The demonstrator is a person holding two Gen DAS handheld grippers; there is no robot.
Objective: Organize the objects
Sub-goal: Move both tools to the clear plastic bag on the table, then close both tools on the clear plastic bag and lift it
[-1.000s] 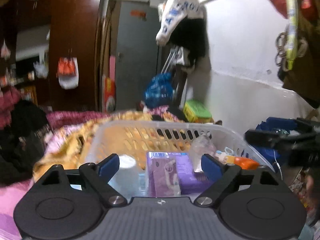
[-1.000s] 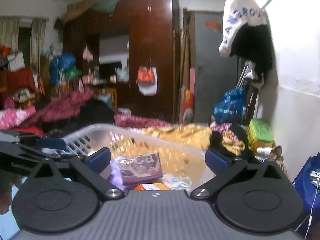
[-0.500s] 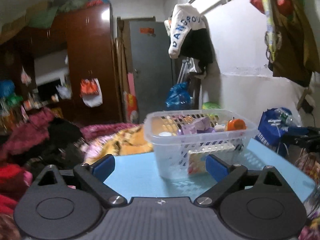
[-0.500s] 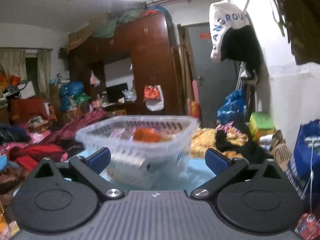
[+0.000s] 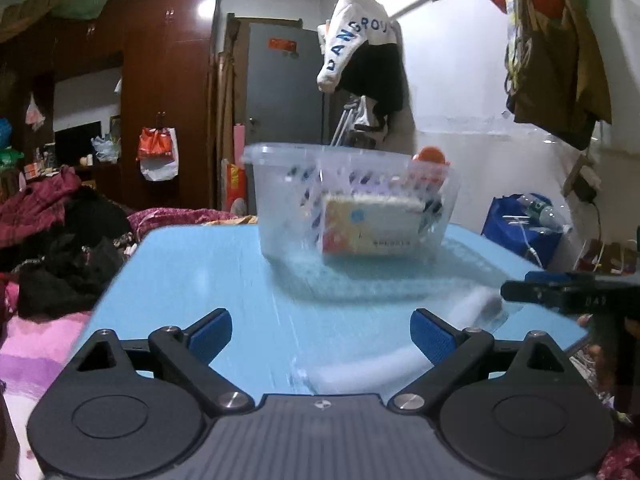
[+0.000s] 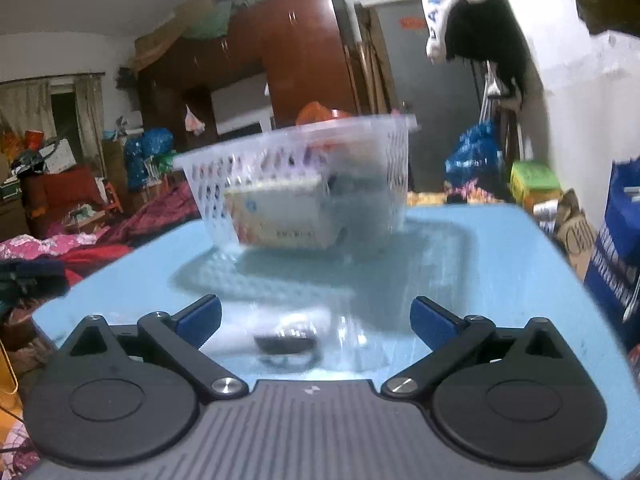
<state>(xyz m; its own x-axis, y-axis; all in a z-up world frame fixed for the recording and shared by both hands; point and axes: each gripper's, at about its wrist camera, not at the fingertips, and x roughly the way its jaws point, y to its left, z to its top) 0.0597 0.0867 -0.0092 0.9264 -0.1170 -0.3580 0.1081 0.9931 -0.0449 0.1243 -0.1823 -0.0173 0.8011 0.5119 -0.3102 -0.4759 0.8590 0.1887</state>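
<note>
A clear plastic basket (image 5: 280,200) (image 6: 384,184) stands at the far side of a light blue table (image 5: 224,280) (image 6: 480,264). It holds a pale box (image 5: 372,226) (image 6: 280,216), an orange-capped item (image 5: 430,158) and other blurred things. My left gripper (image 5: 320,330) is open and empty, low over the table's near edge. My right gripper (image 6: 316,320) is open and empty too; it shows at the right of the left wrist view (image 5: 568,292). A small dark object (image 6: 284,346) and a blurred clear plastic item (image 5: 480,308) lie on the table close to the grippers.
Piles of clothes (image 5: 60,240) lie left of the table. A blue bag (image 5: 520,228) (image 6: 620,264) stands at the right by the white wall. A brown wardrobe (image 5: 168,100) and grey door (image 5: 284,100) stand behind.
Both grippers have pulled back and down from over the basket to the table's near edge. The basket now stands farther away. Both stay open.
</note>
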